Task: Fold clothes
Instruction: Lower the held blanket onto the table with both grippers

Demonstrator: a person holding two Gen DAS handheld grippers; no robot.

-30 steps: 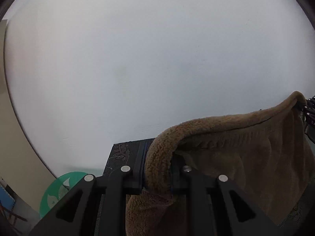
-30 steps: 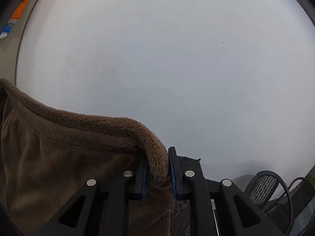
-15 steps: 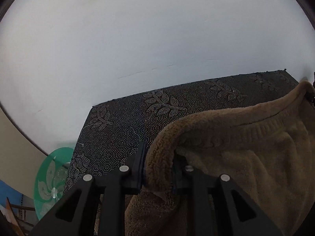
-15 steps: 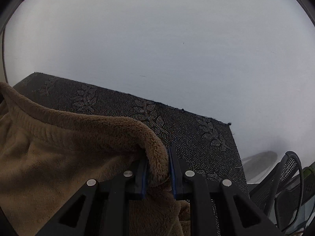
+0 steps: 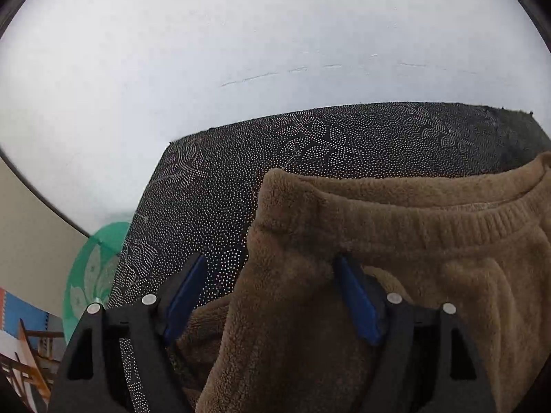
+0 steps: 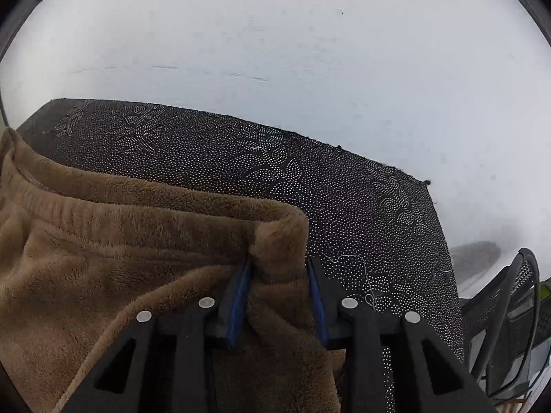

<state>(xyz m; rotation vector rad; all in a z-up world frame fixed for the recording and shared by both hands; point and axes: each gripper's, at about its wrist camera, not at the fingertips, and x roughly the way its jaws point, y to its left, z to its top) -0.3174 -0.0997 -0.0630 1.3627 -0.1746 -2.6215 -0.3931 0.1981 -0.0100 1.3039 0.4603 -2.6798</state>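
As the brown fleece garment (image 5: 396, 275) lay on the dark patterned mat (image 5: 310, 158) in the lower frame, both tools had just been opening: the left tool (image 5: 272, 296) gaped wide, the right tool (image 6: 279, 292) narrowly, each with the waistband corner loose between its jaws. Release seemed underway; next, withdrawing cleanly and regrasping for another fold.

No legible text, labels, brands or numbers in either wrist view. Dotted leaf patterning on black mat (image 5: 344, 144) only.
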